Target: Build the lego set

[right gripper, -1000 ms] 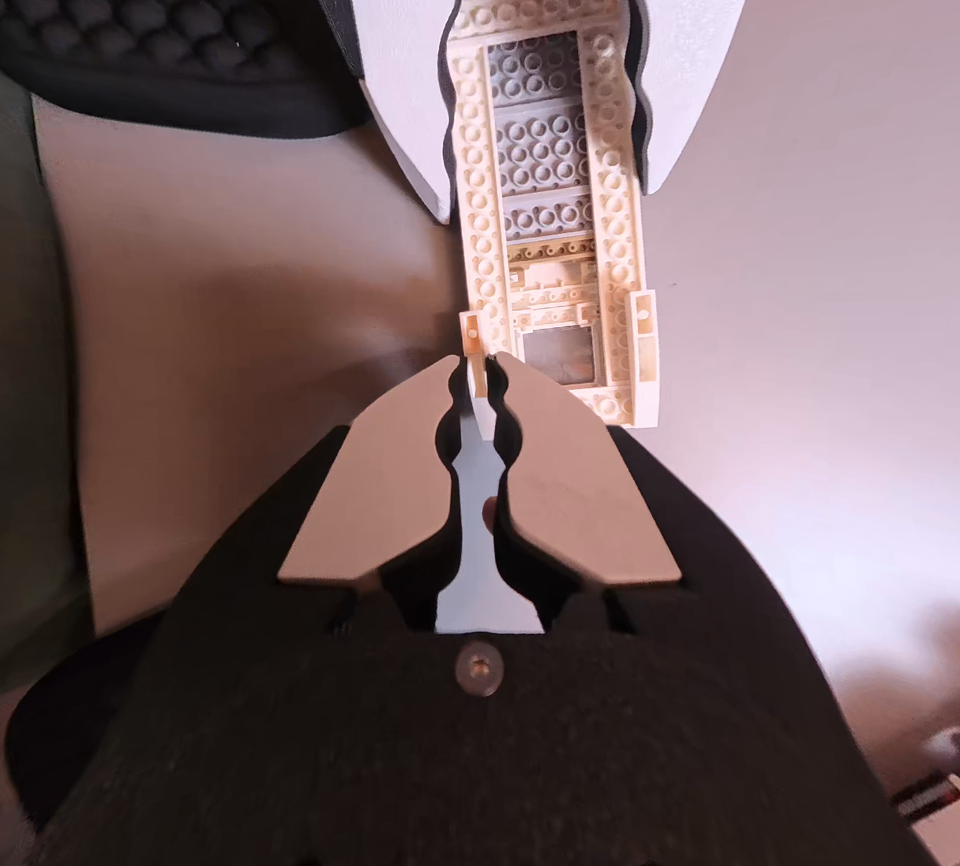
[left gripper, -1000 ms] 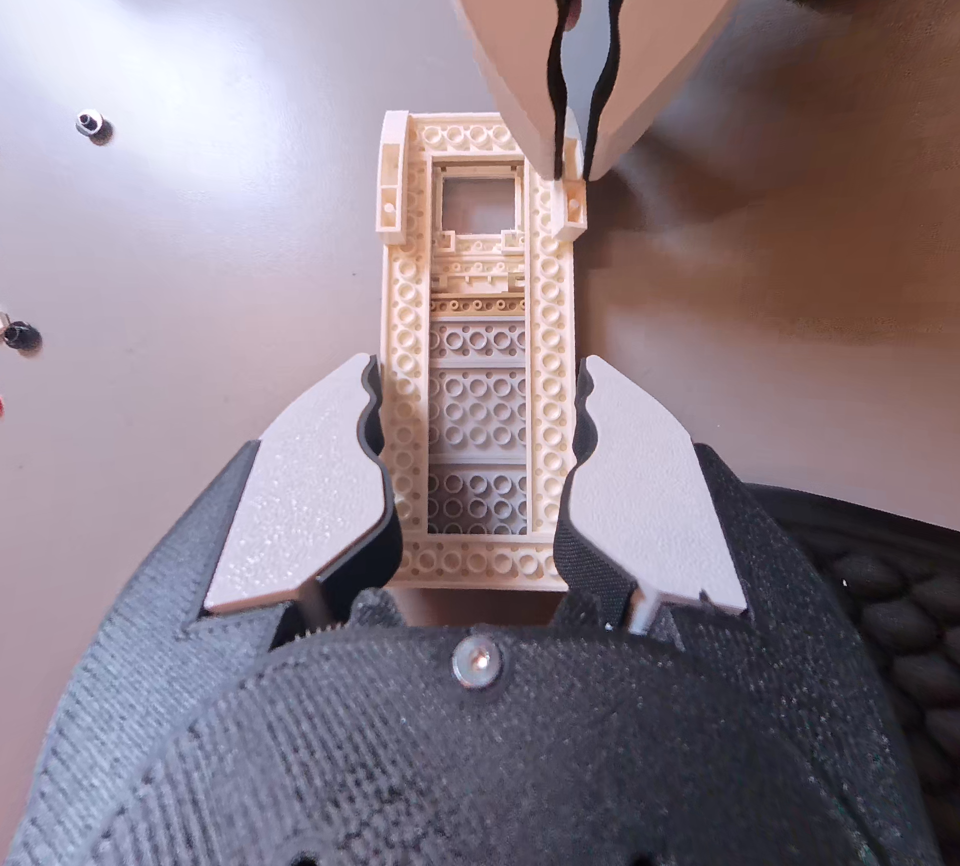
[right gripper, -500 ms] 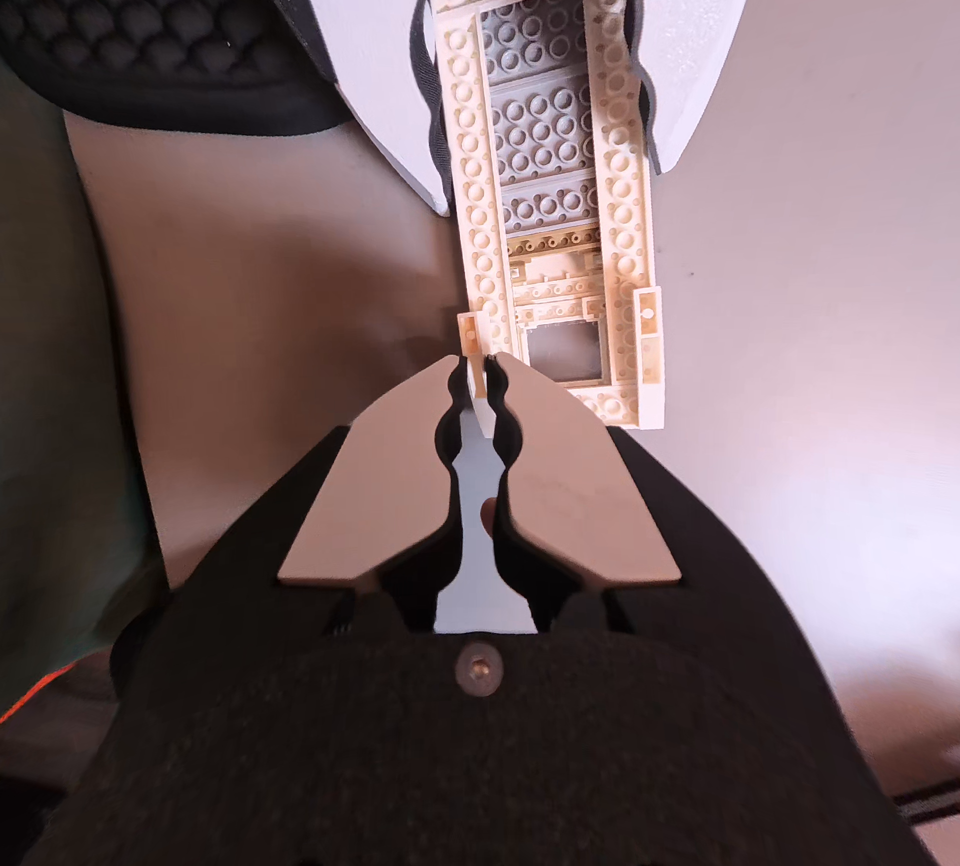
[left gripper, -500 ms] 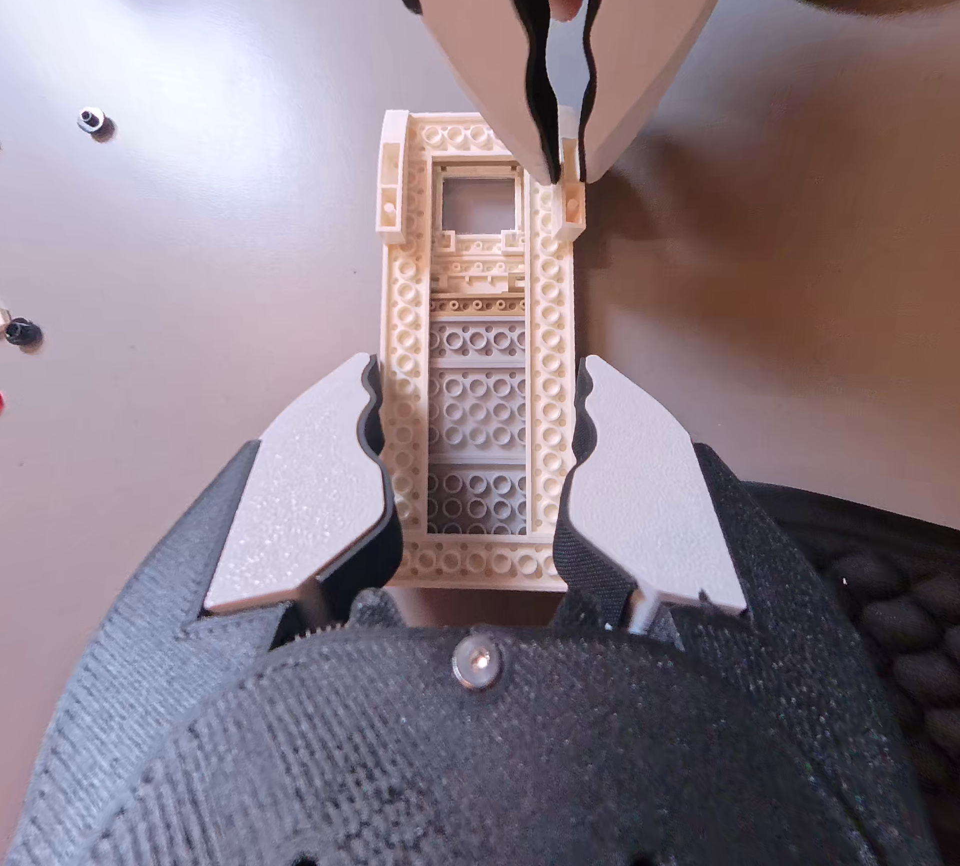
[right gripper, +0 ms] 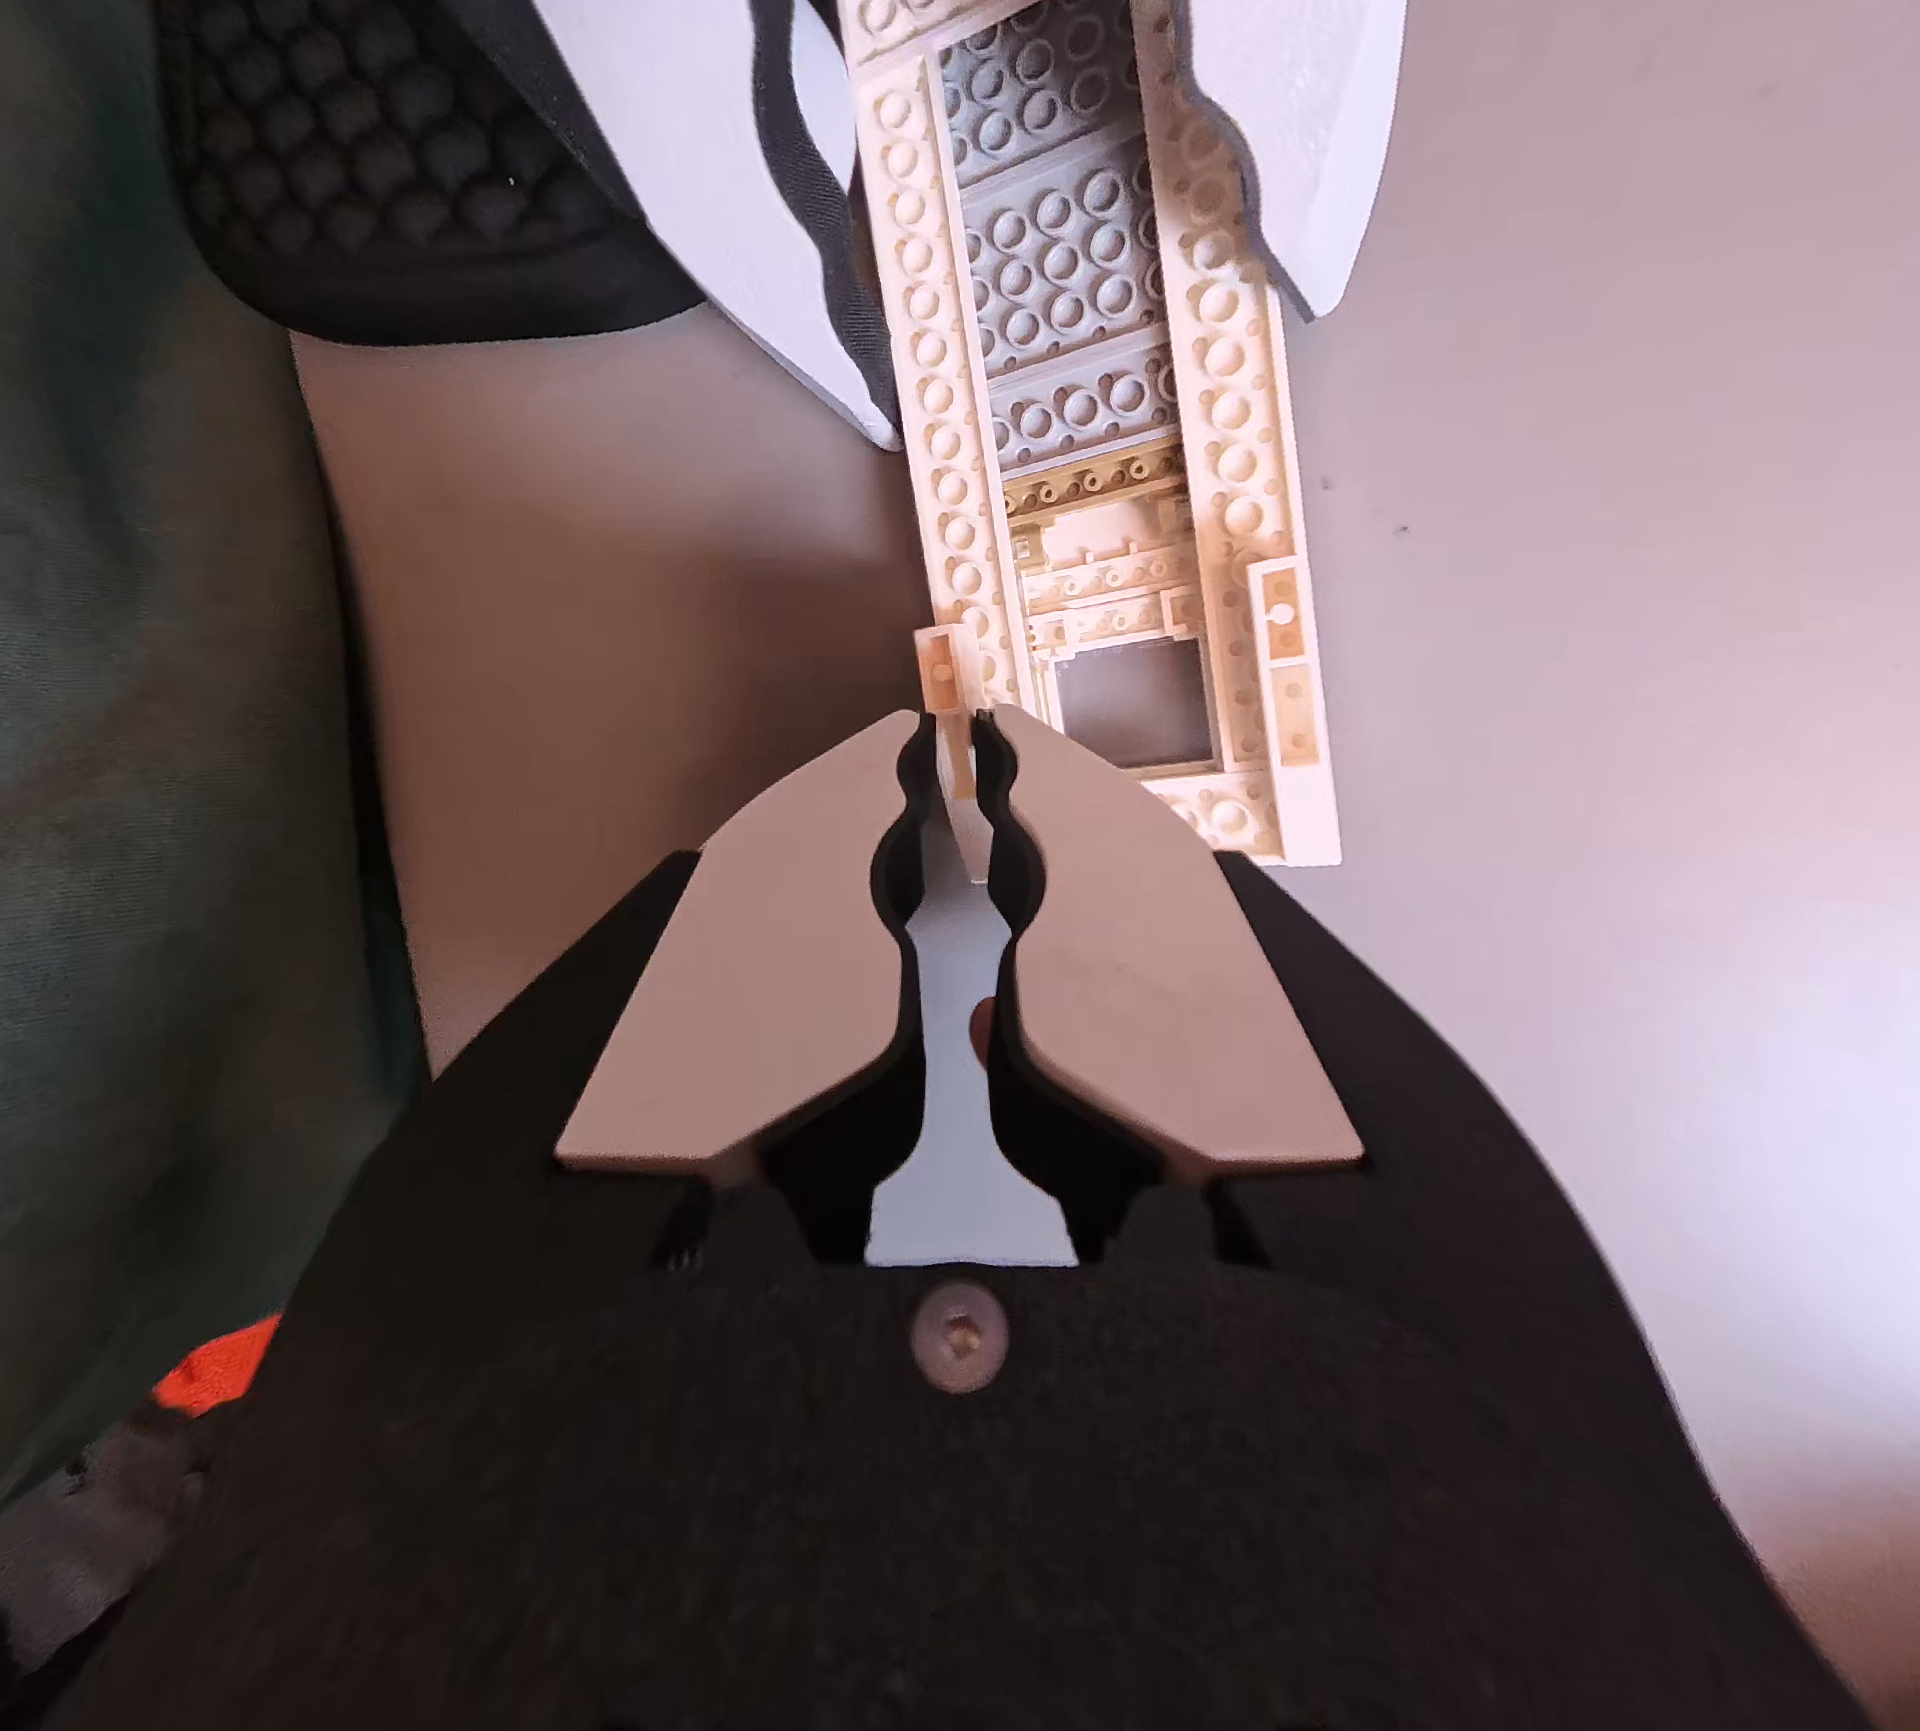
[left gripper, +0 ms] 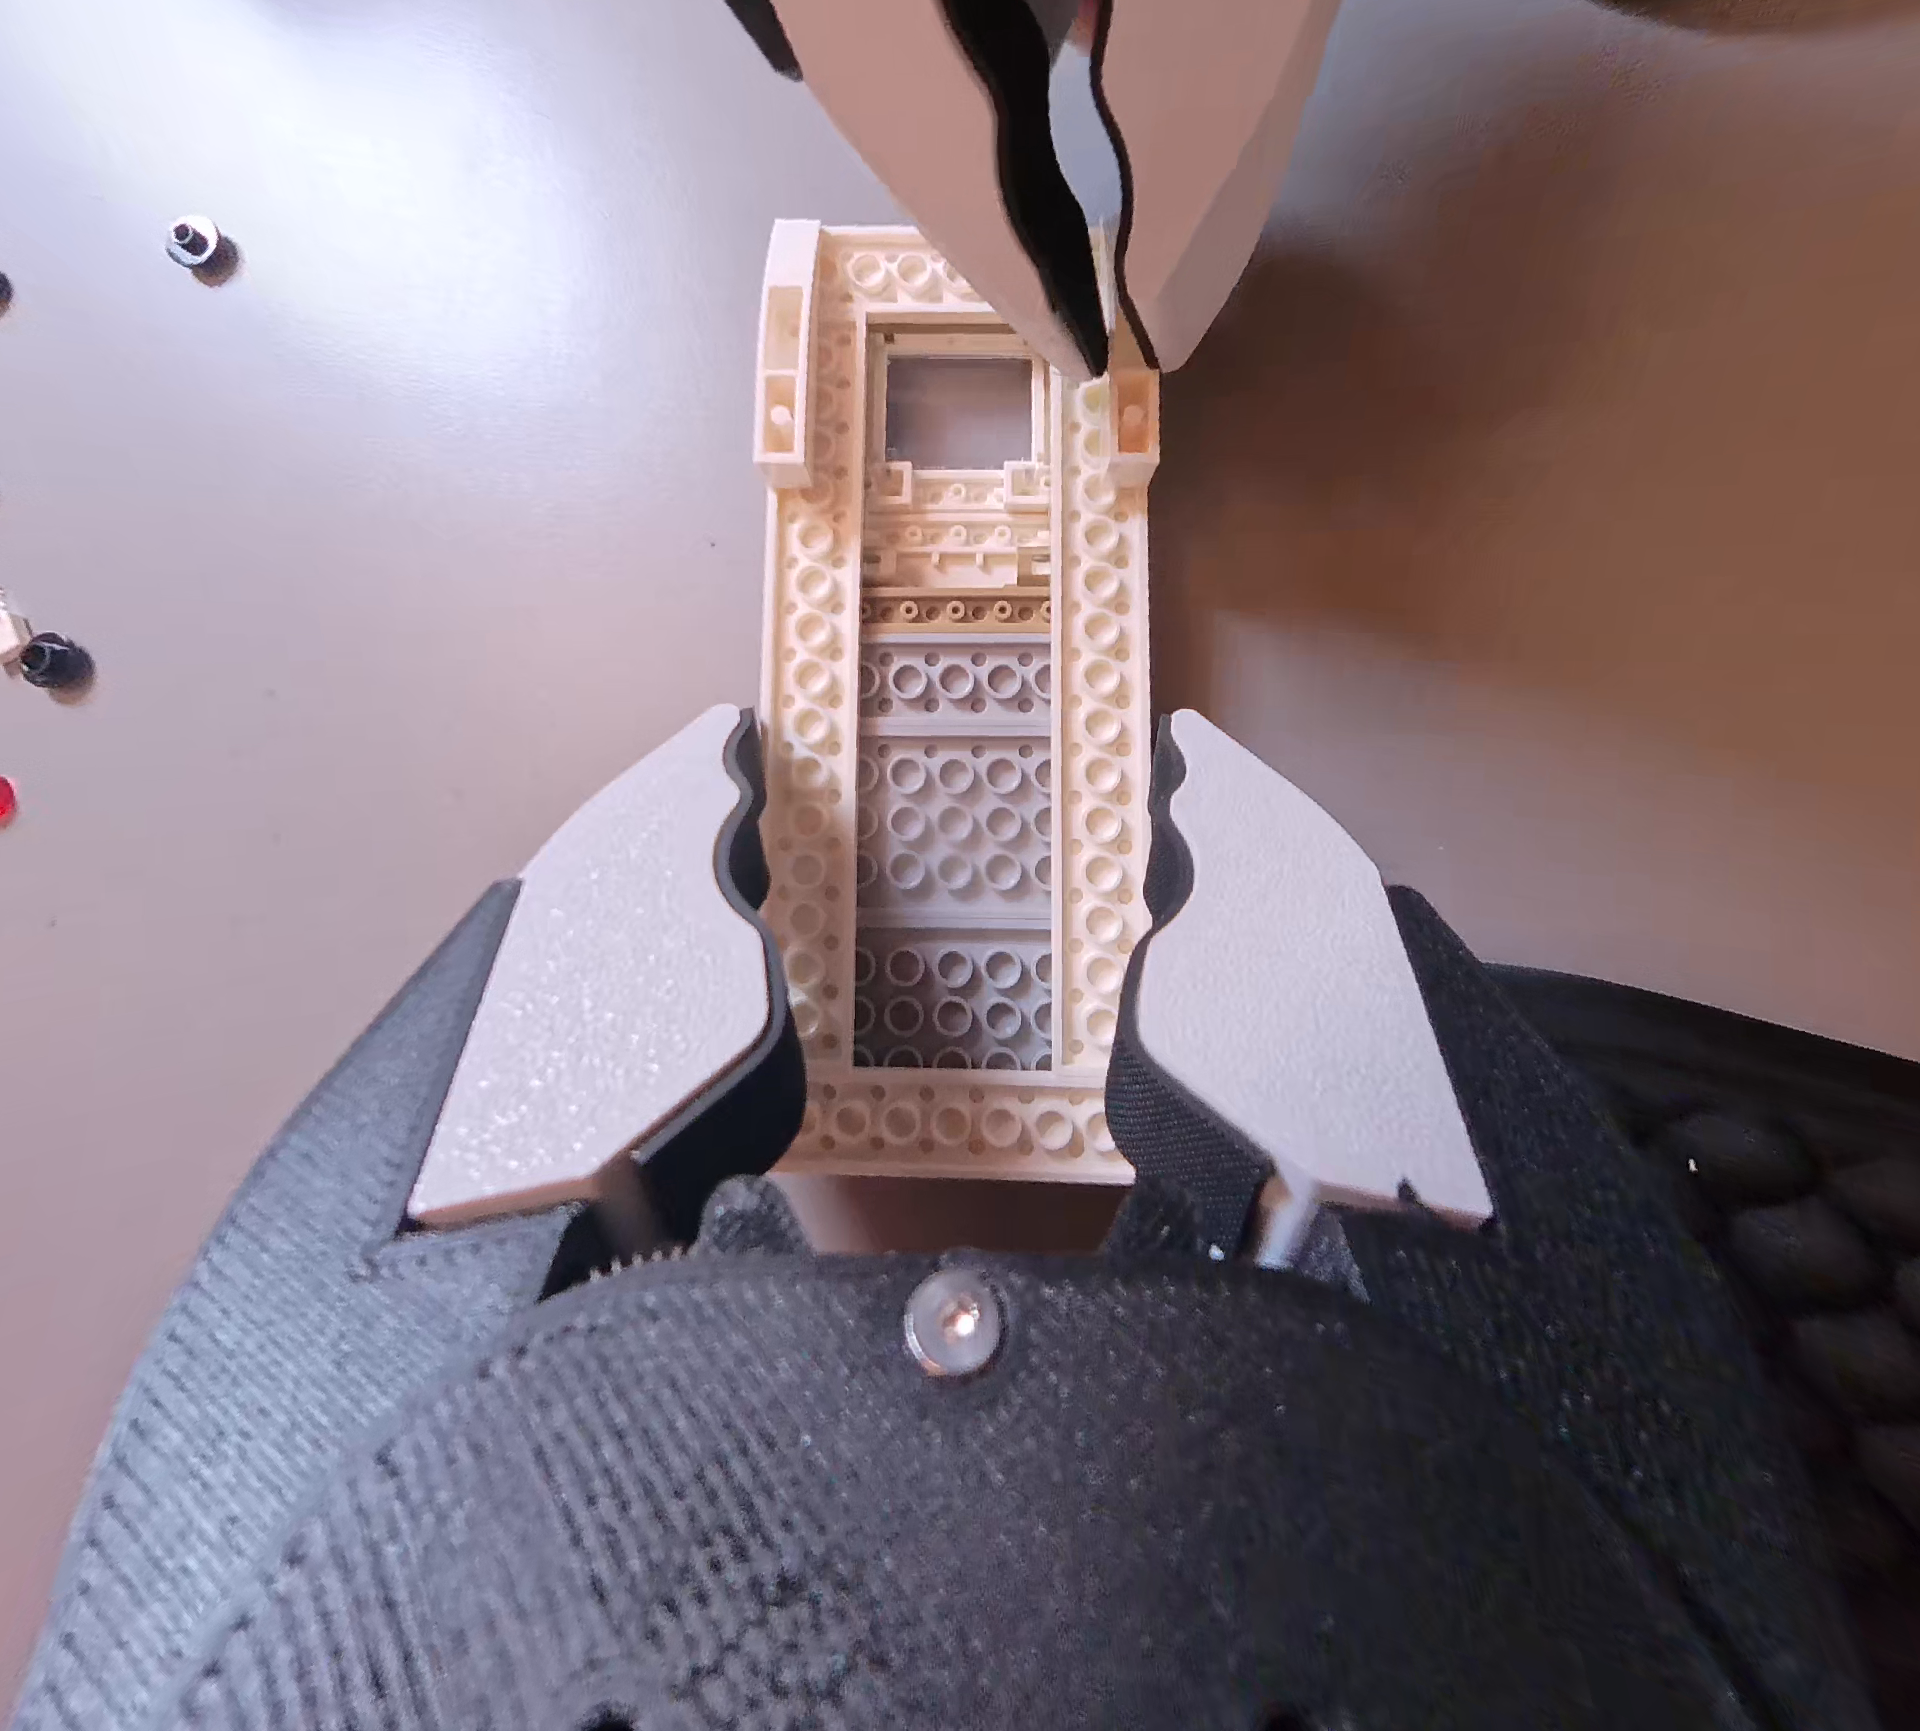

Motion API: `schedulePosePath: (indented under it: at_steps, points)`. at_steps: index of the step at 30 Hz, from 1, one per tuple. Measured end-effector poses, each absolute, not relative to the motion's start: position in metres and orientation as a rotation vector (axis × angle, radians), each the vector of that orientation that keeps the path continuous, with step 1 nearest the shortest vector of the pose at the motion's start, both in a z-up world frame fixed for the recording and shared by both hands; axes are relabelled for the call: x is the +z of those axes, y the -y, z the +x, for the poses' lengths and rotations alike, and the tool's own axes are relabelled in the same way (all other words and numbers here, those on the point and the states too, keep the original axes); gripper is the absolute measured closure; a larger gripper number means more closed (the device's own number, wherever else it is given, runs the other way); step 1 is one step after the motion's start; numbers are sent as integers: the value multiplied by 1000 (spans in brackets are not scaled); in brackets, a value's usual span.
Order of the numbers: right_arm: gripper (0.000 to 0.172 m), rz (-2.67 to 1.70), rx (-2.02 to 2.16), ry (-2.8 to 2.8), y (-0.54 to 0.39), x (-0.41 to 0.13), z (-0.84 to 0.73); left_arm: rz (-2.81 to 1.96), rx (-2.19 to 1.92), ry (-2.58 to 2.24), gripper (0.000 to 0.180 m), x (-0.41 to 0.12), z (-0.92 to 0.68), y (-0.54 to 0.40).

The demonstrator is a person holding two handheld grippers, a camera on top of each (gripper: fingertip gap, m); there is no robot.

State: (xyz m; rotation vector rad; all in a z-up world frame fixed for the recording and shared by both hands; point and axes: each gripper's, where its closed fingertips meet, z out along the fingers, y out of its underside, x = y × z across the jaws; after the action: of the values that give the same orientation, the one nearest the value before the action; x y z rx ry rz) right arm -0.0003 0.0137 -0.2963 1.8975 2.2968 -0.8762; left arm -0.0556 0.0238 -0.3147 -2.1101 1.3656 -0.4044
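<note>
The left tongs (left gripper: 956, 902) clamp the cream brick frame (left gripper: 1101, 746) over the counter (left gripper: 416, 486), while the right tongs (right gripper: 951, 736) pinch a small cream brick (right gripper: 943, 663) at its 1 o'clock corner.

Tabletop (left gripper: 416, 486) – plain, brownish-grey, with a soft sheen. At its left edge, well apart from one another: a small silver screw-like part (left gripper: 194, 239), a small black knob-like part (left gripper: 50, 658), and a red bit (left gripper: 5, 796) cut off by the frame. A black cushion with a bumpy surface (right gripper: 353, 123) lies at the tabletop's edge – beside it, dark green fabric (right gripper: 135, 642).
</note>
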Motion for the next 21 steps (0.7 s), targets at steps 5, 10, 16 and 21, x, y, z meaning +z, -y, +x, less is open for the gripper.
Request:
schedulePosePath:
  at_steps: [5,10,16,21]
  points:
    - [165,1875,-867,-2516,-14,-295,-1,-2114,-411,-1362,108,-315,-56,-24]
    - [165,1870,-849,-2666,-14,-296,-1,-2116,-411,-1359,108,-315,-56,-24]
    - [165,1839,-739,-2708,-14,-297,0,-2124,-410,-1353,108,-315,-56,-24]
    - [165,1857,-759,-2723,-13,-297,-1,-2120,-408,-1354,108,-315,-56,-24]
